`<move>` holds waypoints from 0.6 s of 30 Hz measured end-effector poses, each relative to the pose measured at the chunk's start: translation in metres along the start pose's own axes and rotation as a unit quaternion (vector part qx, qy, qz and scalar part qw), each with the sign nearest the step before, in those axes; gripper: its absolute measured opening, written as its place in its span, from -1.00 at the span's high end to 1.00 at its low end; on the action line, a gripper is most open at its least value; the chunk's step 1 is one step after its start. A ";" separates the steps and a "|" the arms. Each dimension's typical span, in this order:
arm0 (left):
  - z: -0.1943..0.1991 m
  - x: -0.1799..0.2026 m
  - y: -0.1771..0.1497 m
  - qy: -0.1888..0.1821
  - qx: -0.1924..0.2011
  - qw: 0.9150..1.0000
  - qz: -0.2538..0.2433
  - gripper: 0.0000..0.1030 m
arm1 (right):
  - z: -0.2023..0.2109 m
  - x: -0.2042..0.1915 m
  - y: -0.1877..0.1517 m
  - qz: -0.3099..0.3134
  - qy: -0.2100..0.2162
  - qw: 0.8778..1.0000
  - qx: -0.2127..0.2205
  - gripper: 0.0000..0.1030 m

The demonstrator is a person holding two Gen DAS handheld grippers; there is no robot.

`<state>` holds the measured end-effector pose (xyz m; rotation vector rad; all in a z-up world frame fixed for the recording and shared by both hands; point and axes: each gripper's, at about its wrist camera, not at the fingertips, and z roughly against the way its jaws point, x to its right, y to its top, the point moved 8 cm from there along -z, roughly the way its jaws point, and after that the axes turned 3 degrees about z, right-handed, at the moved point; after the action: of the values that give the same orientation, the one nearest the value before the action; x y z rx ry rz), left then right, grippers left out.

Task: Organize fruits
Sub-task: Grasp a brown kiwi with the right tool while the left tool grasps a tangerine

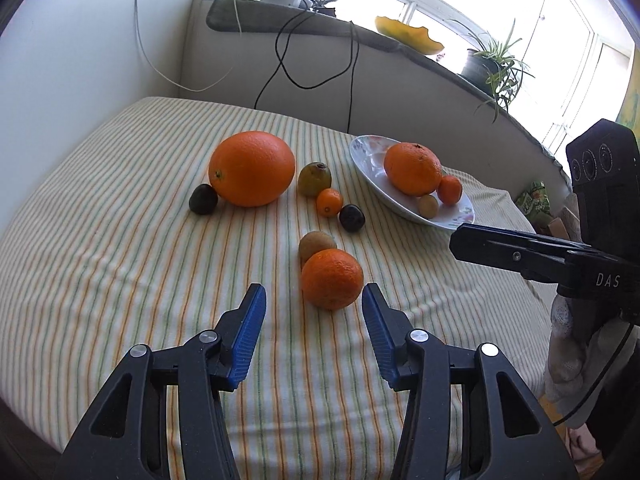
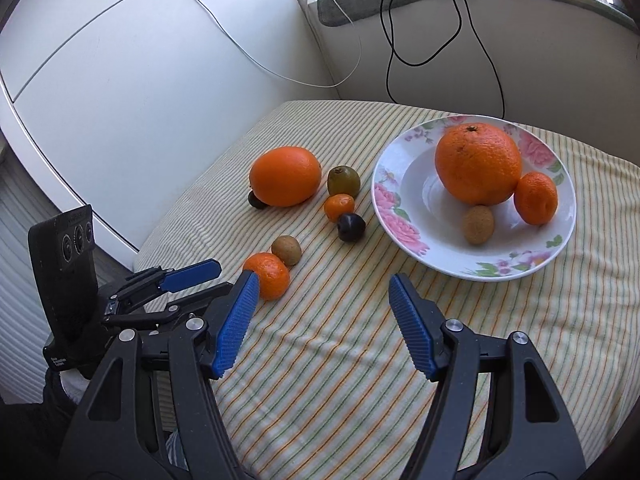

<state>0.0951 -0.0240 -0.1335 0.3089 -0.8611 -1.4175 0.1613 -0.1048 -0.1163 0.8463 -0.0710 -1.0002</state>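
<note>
The left tool (image 1: pixel 314 300) is hovering low over the striped cloth (image 1: pixel 120 260) on the counter with its jaws spread wide, lining up on the nearest mandarin (image 1: pixel 332 279), which is sitting just ahead of the blue pads and slightly toward the right one. A kiwi (image 1: pixel 317 245) is touching the mandarin from behind, so a forward push is likely to be nudging both fruits along the cloth instead of seating the mandarin between the pads. The right tool (image 2: pixel 320 292) is also standing spread and holding nothing, waiting near the floral plate (image 2: pixel 390 200), which is already carrying a big orange (image 2: pixel 478 164), a small mandarin (image 2: pixel 536 198) and a kiwi. Still loose on the cloth are a large orange (image 1: pixel 252 168), a greenish fruit (image 1: pixel 314 179), a tiny mandarin (image 1: pixel 329 202) and two dark plums (image 1: pixel 352 218). Round fruit is prone to rolling, and an off-centre pinch could be squirting the mandarin sideways; the crowded plate could also be letting a new arrival roll off its shallow rim.
</note>
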 end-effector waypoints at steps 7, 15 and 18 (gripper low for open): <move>-0.010 0.007 -0.004 -0.009 -0.007 1.000 -0.004 0.07 | -0.027 -0.011 0.011 -0.038 0.036 0.998 -0.025 -0.37; -0.020 0.006 -0.002 -0.009 -0.011 1.000 -0.004 0.07 | -0.065 -0.019 0.021 -0.088 0.065 0.992 -0.067 -0.09; -0.024 0.006 -0.001 -0.010 -0.014 1.000 -0.004 0.07 | -0.078 -0.019 0.020 -0.105 0.074 0.988 -0.085 0.08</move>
<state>0.1102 -0.0366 -0.1481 0.2791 -0.8566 -1.4414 0.1978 -0.0388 -0.1510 0.7804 0.2323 -1.1199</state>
